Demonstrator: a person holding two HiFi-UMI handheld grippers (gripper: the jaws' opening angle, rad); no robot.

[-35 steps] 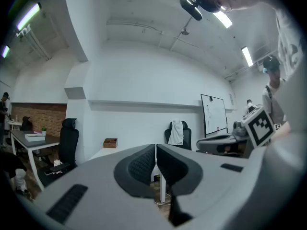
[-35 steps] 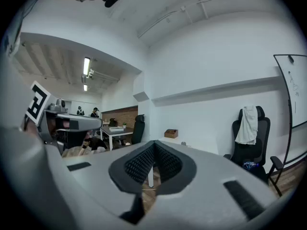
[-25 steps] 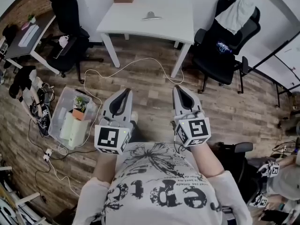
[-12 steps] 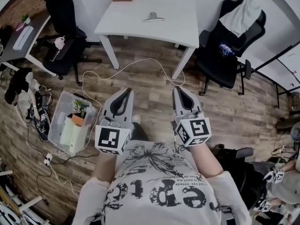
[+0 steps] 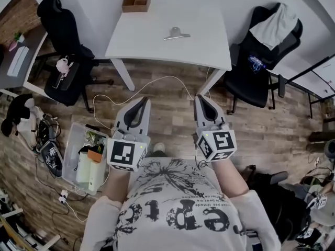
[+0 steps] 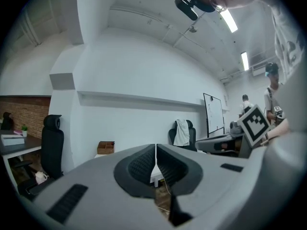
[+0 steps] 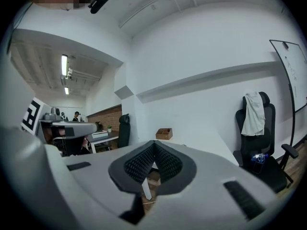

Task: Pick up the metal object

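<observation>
A small grey metal object (image 5: 176, 34) lies on the white table (image 5: 141, 35) ahead, in the head view. My left gripper (image 5: 142, 100) and right gripper (image 5: 201, 98) are held side by side at waist height, well short of the table, above the wooden floor. Both have their jaws closed together with nothing between them. In the left gripper view the left gripper (image 6: 155, 146) points toward the white wall and table. The right gripper (image 7: 154, 143) faces the same table in the right gripper view.
A wooden box (image 5: 136, 1) sits at the table's far left corner. Black office chairs stand left (image 5: 65, 61) and right (image 5: 264, 51) of the table. A clear bin (image 5: 86, 150) of items and a white cable (image 5: 157, 82) lie on the floor.
The table and chairs have shifted lower and closer in the head view as the person walks toward the table. Both grippers stay shut in the same pose.
</observation>
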